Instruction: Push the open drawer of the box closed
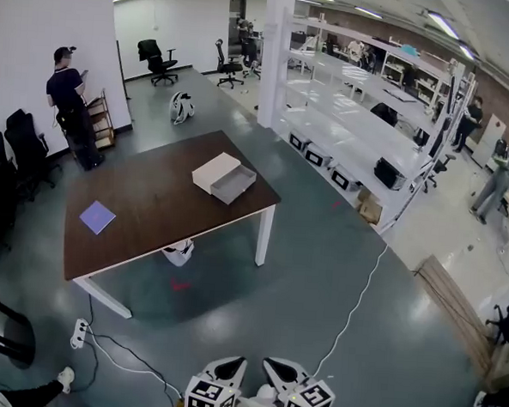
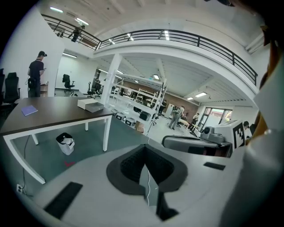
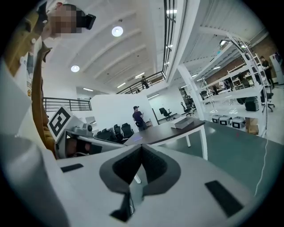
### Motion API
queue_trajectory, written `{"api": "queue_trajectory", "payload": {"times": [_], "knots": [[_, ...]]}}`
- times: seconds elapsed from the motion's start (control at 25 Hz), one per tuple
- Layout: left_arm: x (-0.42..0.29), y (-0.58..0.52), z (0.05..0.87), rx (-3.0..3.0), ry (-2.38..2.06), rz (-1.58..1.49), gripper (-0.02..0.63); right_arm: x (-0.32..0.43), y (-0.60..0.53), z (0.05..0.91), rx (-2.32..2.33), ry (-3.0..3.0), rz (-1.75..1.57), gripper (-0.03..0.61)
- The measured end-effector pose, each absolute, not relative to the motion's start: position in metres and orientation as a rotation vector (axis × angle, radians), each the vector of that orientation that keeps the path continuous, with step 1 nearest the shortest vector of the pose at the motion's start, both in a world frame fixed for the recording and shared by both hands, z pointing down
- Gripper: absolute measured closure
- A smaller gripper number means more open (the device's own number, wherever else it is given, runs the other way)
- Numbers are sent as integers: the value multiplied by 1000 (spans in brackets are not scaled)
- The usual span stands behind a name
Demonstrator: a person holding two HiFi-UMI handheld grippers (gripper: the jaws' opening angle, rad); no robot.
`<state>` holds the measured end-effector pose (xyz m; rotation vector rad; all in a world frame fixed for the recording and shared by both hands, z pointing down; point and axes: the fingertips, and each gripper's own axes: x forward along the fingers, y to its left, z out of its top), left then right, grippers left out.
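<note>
My left gripper (image 1: 230, 362) and right gripper (image 1: 276, 364) sit low and close to me, both jaws shut on nothing. Well ahead, a bin (image 1: 179, 252) under the desk (image 1: 151, 209) holds a white bag. On the desk lies the box (image 1: 215, 170), its drawer (image 1: 236, 185) pulled out and bare, far from my jaws.

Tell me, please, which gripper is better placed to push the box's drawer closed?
Right, slightly. The drawer juts from the box toward the head view's lower right, the side where the right gripper sits; the left gripper is further left. Both are shut, far off.
</note>
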<state>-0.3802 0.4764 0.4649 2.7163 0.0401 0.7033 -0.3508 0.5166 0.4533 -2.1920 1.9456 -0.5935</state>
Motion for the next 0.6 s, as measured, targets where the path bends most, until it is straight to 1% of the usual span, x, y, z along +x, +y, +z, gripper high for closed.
{"api": "queue_trajectory", "payload": {"times": [0.24, 0.6], "knots": [[-373, 493, 469, 2677, 28, 752, 609, -332, 536, 459, -2138, 1874, -627, 572], [-334, 521, 475, 2668, -20, 809, 609, -300, 567, 476, -2085, 1930, -686, 572]]}}
